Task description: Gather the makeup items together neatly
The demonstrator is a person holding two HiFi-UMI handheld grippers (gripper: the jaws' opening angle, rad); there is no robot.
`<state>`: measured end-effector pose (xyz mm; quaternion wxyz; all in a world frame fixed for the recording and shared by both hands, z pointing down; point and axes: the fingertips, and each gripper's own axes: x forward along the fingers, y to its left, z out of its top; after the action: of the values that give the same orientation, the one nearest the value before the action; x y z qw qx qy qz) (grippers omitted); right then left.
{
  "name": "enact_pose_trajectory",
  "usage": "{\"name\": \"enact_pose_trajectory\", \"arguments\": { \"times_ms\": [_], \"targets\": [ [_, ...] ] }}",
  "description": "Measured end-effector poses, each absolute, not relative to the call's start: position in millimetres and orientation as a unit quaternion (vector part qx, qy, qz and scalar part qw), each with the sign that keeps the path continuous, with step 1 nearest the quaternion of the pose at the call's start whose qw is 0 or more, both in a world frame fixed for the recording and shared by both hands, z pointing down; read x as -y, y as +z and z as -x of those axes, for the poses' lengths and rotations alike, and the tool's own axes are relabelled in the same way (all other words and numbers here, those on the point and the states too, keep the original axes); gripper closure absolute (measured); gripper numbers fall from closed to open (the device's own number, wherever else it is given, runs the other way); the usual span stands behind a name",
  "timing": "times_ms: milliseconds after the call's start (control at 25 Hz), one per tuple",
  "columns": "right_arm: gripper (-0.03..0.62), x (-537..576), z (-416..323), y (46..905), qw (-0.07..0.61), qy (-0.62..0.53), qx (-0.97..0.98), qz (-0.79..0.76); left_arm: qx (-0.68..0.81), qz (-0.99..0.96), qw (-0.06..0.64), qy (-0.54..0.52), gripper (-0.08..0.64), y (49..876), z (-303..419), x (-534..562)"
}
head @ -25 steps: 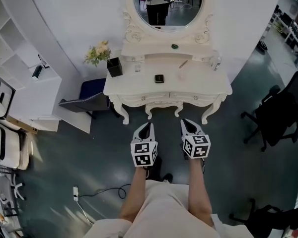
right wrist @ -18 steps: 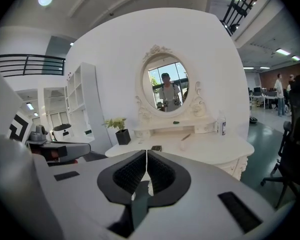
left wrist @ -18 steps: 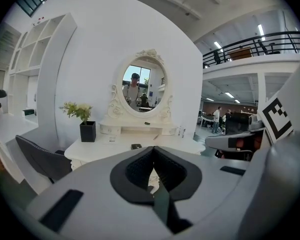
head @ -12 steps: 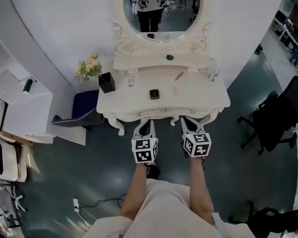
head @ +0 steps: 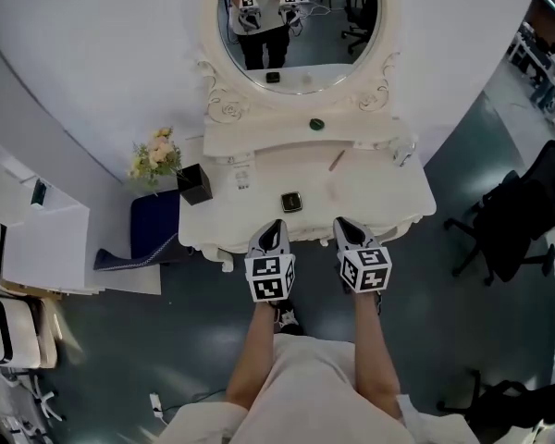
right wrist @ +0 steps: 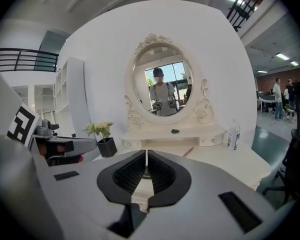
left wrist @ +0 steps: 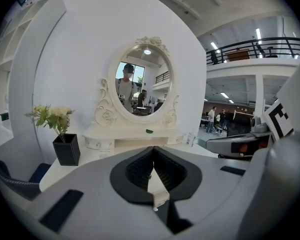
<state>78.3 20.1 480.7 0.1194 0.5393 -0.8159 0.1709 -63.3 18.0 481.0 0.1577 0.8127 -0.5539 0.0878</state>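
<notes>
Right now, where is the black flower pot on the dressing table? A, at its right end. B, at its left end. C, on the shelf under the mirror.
B: in the head view the black flower pot stands at the left end of the dressing table, while a clear bottle stands at the right end.

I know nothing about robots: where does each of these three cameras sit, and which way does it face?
Head view: on the person's head, looking steeply down at the dressing table; shows the forearms, left gripper and right gripper.
Left gripper view: on the left gripper, facing the mirror along its shut jaws; right gripper at right edge.
Right gripper view: on the right gripper, facing the mirror along its shut jaws; left gripper at left.
Shared: both gripper views show the black vase.
</notes>
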Motion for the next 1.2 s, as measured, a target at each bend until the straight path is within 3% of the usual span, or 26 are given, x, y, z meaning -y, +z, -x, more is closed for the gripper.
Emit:
{"name": "enact_pose_trajectory", "arguments": {
  "times_ms": [840, 960, 1200],
  "targets": [
    [0.541, 65.4, -39.5, 541.0, 0.172, 0.197, 0.813, -0.52, 0.532, -0.816, 0.2, 0.11, 0.545, 539.9, 79.8, 67.1],
    [0.461, 81.7, -35.8, 554.1, 0.178, 0.211, 0.809, -0.519, 0.528, -0.815, 0.209, 0.119, 0.545, 549.8, 77.0, 80.3],
    [0.402, 98.5, -29.7, 593.7, 0.199, 0.244, 0.803, -0.506, 0.53, -0.805, 0.231, 0.135, 0.545, 574.3, 70.7, 99.2]
  ]
}}
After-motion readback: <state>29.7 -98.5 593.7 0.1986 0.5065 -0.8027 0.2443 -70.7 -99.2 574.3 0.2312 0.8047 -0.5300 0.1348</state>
